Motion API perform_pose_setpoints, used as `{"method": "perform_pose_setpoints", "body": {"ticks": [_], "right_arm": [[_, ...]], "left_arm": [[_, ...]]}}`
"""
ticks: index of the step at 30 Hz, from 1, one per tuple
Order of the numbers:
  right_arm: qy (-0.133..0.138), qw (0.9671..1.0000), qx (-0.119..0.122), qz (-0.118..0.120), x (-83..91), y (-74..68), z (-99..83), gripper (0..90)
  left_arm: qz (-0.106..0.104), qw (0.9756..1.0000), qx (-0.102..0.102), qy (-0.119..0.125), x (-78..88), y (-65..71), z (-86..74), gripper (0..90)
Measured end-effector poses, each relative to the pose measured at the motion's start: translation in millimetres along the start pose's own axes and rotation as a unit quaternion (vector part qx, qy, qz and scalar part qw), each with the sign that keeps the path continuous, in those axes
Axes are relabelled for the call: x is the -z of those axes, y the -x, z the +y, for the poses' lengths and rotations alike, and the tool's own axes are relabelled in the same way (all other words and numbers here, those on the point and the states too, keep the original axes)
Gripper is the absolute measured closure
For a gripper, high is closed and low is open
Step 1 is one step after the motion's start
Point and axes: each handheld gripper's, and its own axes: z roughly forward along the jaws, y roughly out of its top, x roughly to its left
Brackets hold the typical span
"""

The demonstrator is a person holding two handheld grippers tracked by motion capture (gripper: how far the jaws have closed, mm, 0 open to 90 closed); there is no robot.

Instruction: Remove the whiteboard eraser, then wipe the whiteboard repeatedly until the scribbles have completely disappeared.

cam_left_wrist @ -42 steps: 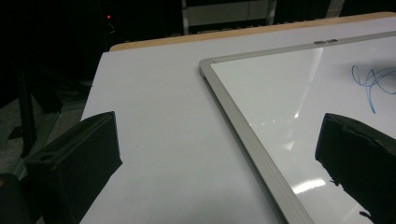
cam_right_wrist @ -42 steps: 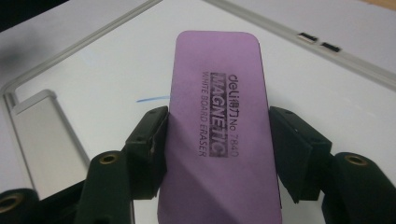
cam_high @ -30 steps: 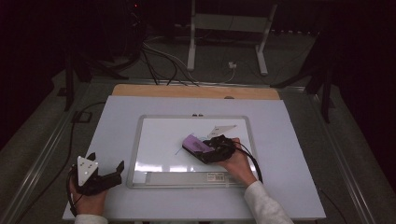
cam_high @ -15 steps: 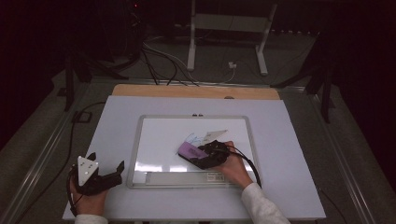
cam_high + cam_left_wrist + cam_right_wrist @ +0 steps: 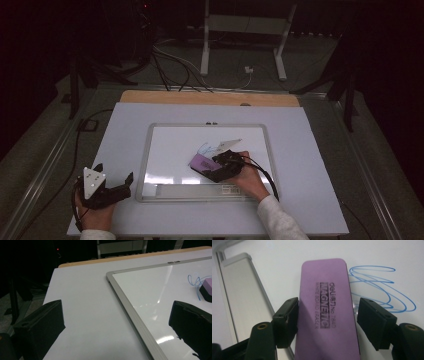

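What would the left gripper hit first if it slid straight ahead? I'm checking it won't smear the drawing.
Probably the whiteboard's grey frame, which runs diagonally between the open jaws of the left gripper. The blue scribble and purple eraser lie farther off to the side, though depth is hard to judge.

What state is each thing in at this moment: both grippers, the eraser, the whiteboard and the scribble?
Left gripper: open, empty, beside the whiteboard's left edge.
Right gripper: jaws around the eraser; one touches it, the other stands off with a gap.
Purple eraser: flat on the board, label up.
Whiteboard: flat on the table.
Blue scribble: unerased, beside the eraser.
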Motion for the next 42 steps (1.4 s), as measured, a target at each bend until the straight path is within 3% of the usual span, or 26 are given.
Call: {"method": "perform_pose_setpoints", "body": {"ticks": [4,10,27,30,35,40,42], "right_arm": [[0.016,0.9998,-0.014,0.005,-0.8,1.0,3.7,35.2],[-0.005,1.0000,-0.005,0.002,-7.7,-3.2,7.0,40.3],[-0.015,0.9999,-0.002,-0.003,-8.2,-3.8,9.2,41.2],[-0.022,0.9995,-0.008,-0.020,-7.0,-0.3,10.3,41.3],[-0.025,0.9976,-0.037,-0.053,-1.3,13.2,7.5,41.3],[-0.026,0.9914,-0.072,-0.106,4.8,27.4,4.0,41.5],[-0.022,0.9889,-0.092,-0.115,6.5,31.7,2.0,41.4]], "left_arm": [[-0.001,1.0000,-0.001,0.000,-0.1,0.2,0.1,0.8],[-0.001,1.0000,-0.001,-0.001,0.0,0.0,0.0,0.7],[0.000,1.0000,-0.003,-0.001,-0.4,1.4,0.3,0.8],[0.000,1.0000,-0.001,-0.001,0.3,0.8,0.3,0.8],[0.001,1.0000,0.001,0.000,0.8,0.0,0.1,0.8],[0.001,1.0000,0.000,0.000,0.9,0.2,0.2,0.8],[0.001,1.0000,0.000,0.000,0.5,0.3,0.2,0.8]]}}
